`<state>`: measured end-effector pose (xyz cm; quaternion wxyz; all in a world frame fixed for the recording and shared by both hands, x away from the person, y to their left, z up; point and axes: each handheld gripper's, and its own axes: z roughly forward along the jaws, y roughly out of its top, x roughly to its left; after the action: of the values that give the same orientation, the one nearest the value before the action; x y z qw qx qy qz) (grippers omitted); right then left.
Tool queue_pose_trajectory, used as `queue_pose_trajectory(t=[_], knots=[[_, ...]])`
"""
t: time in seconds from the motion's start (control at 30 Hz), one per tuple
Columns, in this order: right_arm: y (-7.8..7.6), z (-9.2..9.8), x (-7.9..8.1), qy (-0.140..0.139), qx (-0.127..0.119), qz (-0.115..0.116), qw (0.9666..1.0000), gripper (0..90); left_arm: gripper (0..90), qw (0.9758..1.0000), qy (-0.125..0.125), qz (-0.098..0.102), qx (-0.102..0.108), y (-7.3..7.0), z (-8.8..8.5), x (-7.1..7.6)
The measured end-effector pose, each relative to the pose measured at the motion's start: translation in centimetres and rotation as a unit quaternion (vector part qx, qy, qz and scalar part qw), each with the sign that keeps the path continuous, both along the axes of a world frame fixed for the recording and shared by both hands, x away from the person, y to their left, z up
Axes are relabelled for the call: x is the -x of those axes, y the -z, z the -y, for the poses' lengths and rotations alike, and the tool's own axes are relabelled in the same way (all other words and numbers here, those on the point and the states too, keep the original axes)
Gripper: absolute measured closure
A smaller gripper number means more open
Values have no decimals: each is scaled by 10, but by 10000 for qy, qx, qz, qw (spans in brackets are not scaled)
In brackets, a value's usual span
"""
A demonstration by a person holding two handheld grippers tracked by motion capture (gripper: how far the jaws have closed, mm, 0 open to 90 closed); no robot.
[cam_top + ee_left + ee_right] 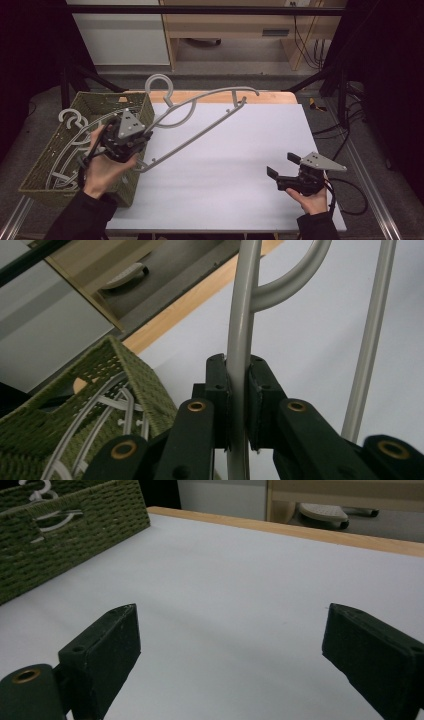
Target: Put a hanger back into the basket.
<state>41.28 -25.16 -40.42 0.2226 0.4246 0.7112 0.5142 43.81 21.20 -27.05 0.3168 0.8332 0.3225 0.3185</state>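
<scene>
The left gripper (131, 134) pinches a grey hanger (200, 120) by its thin bar, jaws pressed tight on it – a firm hold so it swings clear of the green basket (45, 172) at nine o'clock, where more hangers (75, 131) lie. The hanger slants toward twelve above the white table (240, 165). The right gripper (281, 168) waits at four o'clock – jaws spread, nothing between them.

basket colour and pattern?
Olive green, woven weave; the basket shows it best in the right gripper view.
</scene>
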Motion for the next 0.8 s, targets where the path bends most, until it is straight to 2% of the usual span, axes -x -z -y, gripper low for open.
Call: queue_pose_trajectory(t=[0.1, 0.23, 0.27, 0.3, 0.33, 0.4, 0.47, 0.6, 0.67, 0.7, 0.73, 0.8], knots=[[2, 1, 0, -12, 95, 23, 10000, 74, 818, 9998, -105, 73, 143, -7, -14, 0], [3, 2, 0, 19, 103, -27, 9999, 70, 818, 9993, -274, 181, 182, -18, -35, 1], [3, 2, -1, 30, 81, -32, 10000, 69, 818, 9989, -339, 227, 244, -20, -39, 1], [3, 1, 0, 47, -27, -73, 10000, 68, 818, 9989, -339, 227, 244, -20, -39, 1], [3, 1, 0, 56, -24, -67, 10000, 68, 818, 9983, -446, 289, 258, -25, -50, 1], [3, 1, 0, 77, -5, -66, 9999, 66, 818, 9978, -490, 364, 243, -29, -59, 1], [3, 1, 0, 78, -11, -64, 9999, 64, 817, 9970, -638, 372, 219, -32, -71, 1], [3, 0, 0, 95, 25, -47, 9999, 60, 817, 9960, -775, 361, 264, -31, -92, 0], [4, 1, -1, 62, 158, -17, 9999, 60, 817, 9953, -869, 351, 258, -28, -104, -2], [4, 1, -1, 62, 158, -17, 9999, 60, 817, 9953, -869, 351, 258, -28, -104, -2], [3, -1, 0, 94, 34, -90, 9999, 60, 817, 9945, -959, 341, 229, -24, -115, -3], [4, -1, -1, 76, 51, -70, 9999, 60, 817, 9943, -997, 341, 194, -22, -120, -4]])
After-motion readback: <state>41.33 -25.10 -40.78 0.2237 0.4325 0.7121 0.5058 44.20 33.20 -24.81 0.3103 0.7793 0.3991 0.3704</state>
